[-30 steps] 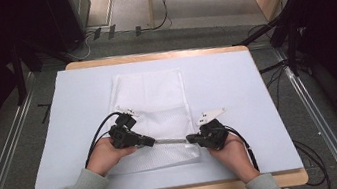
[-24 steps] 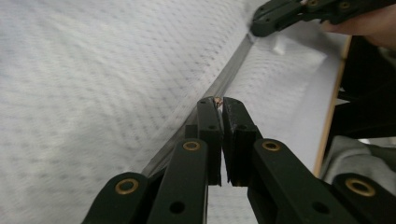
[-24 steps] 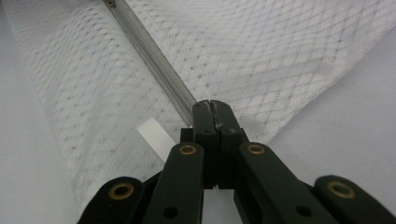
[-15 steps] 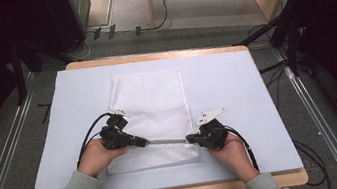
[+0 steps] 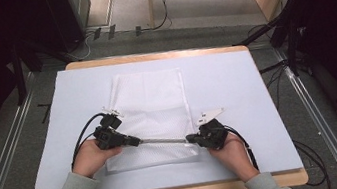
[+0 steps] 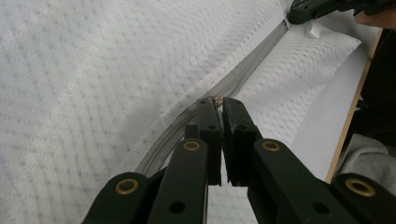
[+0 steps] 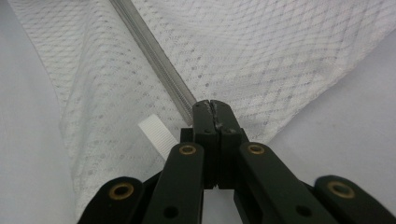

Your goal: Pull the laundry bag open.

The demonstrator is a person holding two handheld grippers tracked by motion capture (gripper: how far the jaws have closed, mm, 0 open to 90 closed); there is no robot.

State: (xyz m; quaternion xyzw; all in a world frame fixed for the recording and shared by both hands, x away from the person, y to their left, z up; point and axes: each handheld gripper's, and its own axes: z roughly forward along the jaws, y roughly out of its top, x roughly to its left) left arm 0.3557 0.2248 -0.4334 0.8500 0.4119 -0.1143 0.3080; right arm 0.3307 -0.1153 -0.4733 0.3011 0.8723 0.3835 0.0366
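White mesh laundry bag [image 5: 152, 117] lies flat mid-table, soft, light and limp; its grey zipper [image 5: 163, 140] along the near edge gives the firmest hold; left gripper [image 6: 218, 103] pinches the zipper pull; right gripper [image 7: 211, 106] is clamped on the zipper's right end.

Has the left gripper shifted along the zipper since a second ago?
Yes. The left gripper has slid left, away from the right gripper, nearer the mesh bag's left edge.

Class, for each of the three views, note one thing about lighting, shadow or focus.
High view: the white mat is evenly lit, its surroundings dark. Left gripper view: the jaws are blurred, and a soft shadow lies on the mesh bag. Right gripper view: the zipper is sharp, the knuckles blurred.
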